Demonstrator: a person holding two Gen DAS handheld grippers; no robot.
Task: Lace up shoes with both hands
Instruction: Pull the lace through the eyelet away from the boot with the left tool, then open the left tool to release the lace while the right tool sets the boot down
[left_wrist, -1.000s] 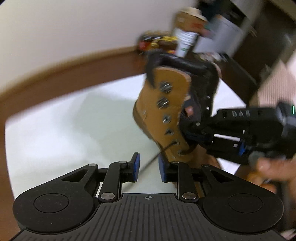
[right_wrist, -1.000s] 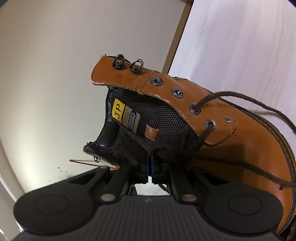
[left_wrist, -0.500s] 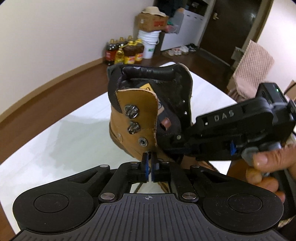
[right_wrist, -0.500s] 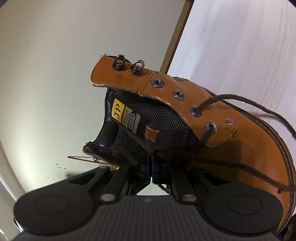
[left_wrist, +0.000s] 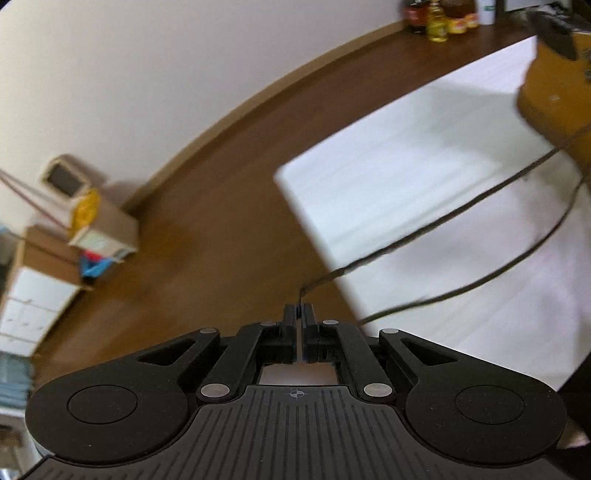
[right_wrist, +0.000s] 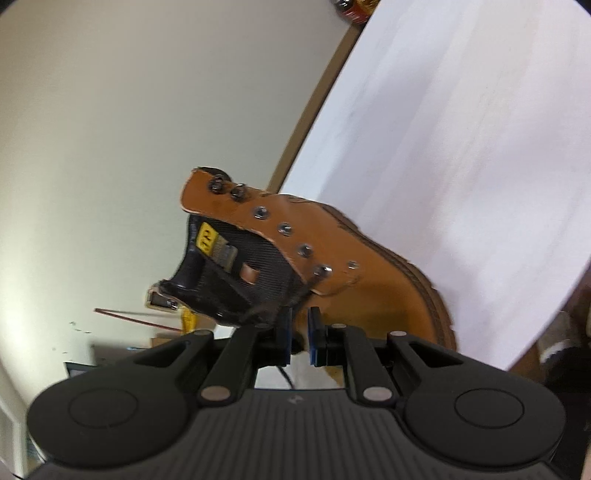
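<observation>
You are holding the left gripper (left_wrist: 299, 314) with its jaws pressed together on the end of the dark lace (left_wrist: 424, 232); the lace is stretching taut from the fingertips up to the right, across the corner of the white table (left_wrist: 424, 155), to the tan boot (left_wrist: 554, 92) at the far right edge of that view; a second, slack strand is curving along the table just beside it; your right gripper (right_wrist: 298, 332) is opening its jaws, and nothing is sitting between its blue pads (right_wrist: 314, 332); the boot (right_wrist: 369, 288) is lying just beyond those pads, near the table's edge, its black tongue (right_wrist: 236, 273) and row of eyelets (right_wrist: 284, 229) facing you.
</observation>
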